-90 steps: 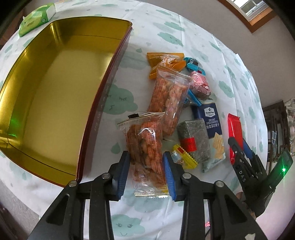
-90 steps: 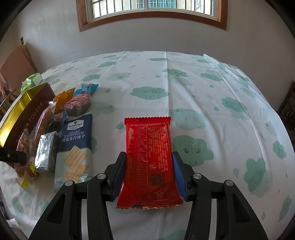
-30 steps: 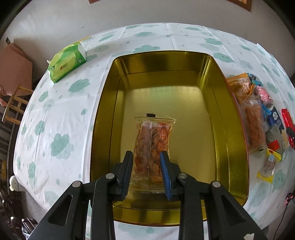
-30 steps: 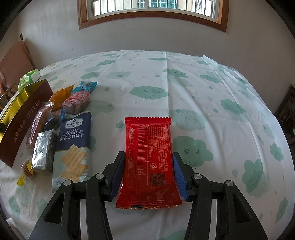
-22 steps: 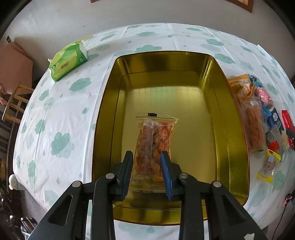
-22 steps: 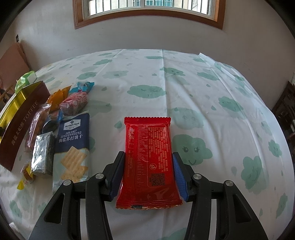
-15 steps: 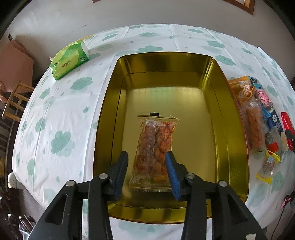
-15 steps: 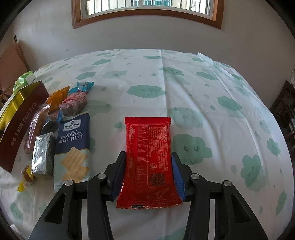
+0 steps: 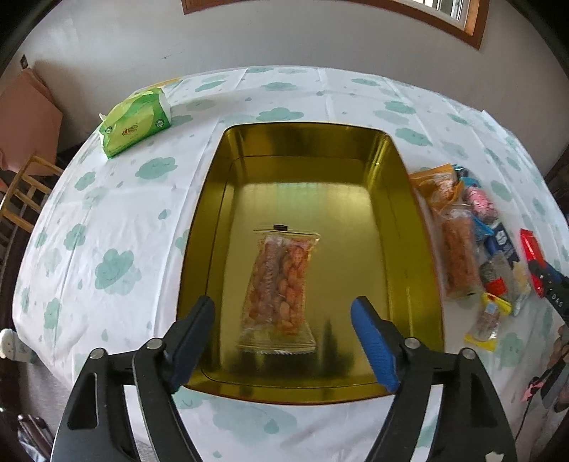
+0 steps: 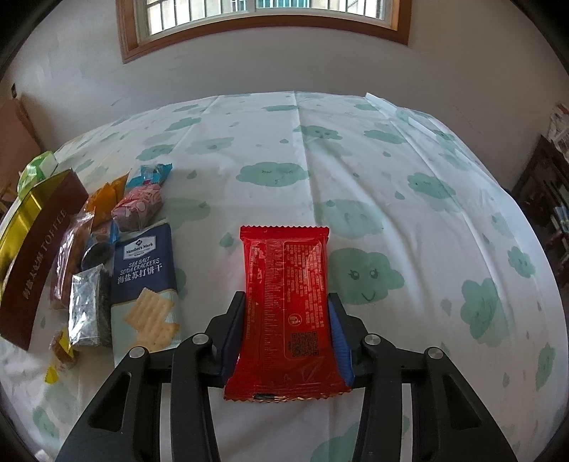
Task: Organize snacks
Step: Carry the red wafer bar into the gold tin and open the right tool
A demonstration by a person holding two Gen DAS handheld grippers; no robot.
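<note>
One table [image 10: 355, 149], cloud-print cloth | window [image 10: 263, 7] behind | white walls

light: soft daylight from the window [image 10: 263, 21] | glare: pale sheen on the gold tin [image 9: 419, 248] floor | blur: snack bag [image 9: 281, 284] inside the tin smeared | edges: fisheye bend, black corners

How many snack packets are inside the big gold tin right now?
1. A clear packet of orange crackers lies flat on the floor of the gold rectangular tin, near its middle. Nothing else shows inside; the tin's nearest corners are partly hidden.
</note>
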